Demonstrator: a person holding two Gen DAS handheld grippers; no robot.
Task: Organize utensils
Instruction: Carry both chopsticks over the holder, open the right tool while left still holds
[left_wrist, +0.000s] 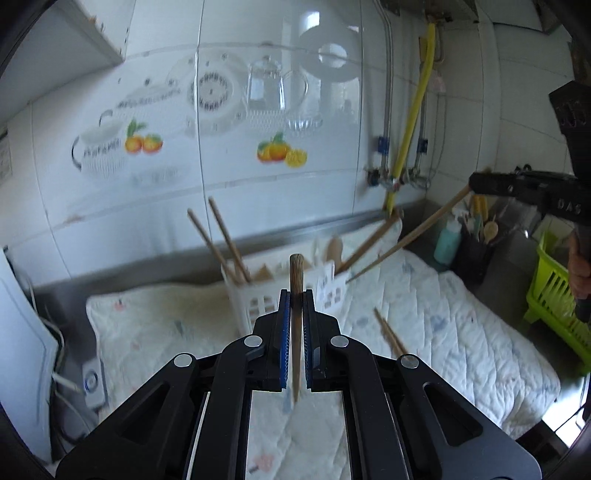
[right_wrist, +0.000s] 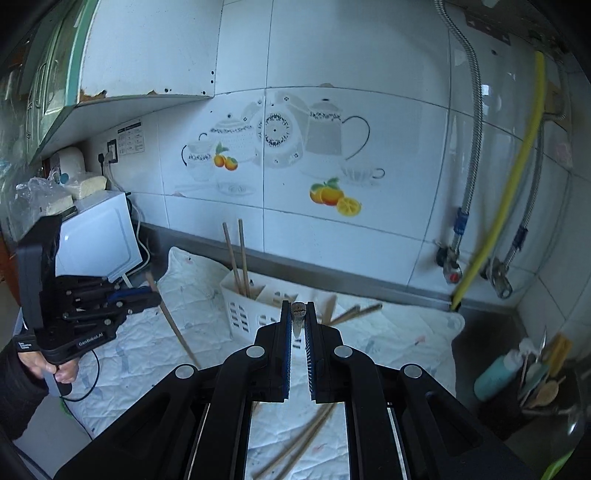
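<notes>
In the left wrist view my left gripper (left_wrist: 296, 295) is shut on a wooden chopstick (left_wrist: 296, 273) that stands upright between its pads. To the far right my right gripper (left_wrist: 475, 183) clamps the top of another chopstick (left_wrist: 410, 236), which slants down to the left. In the right wrist view that gripper (right_wrist: 298, 308) grips its chopstick (right_wrist: 298, 309), seen end-on. The left gripper (right_wrist: 157, 295) shows there at the left, its stick (right_wrist: 177, 332) hanging below it. A white slotted caddy (left_wrist: 258, 299) (right_wrist: 240, 314) on the quilted cloth (left_wrist: 443, 314) holds two tilted chopsticks (left_wrist: 229, 243) in its left compartment. Both grippers hover above the cloth in front of the caddy.
Loose chopsticks (left_wrist: 389, 336) (right_wrist: 306, 439) lie on the cloth. A black utensil pot (left_wrist: 476, 254), a teal bottle (left_wrist: 447, 240) and a green dish rack (left_wrist: 554, 295) stand at the right. A white microwave (right_wrist: 99, 236) sits at the left. Pipes and a yellow hose (right_wrist: 517, 177) run down the tiled wall.
</notes>
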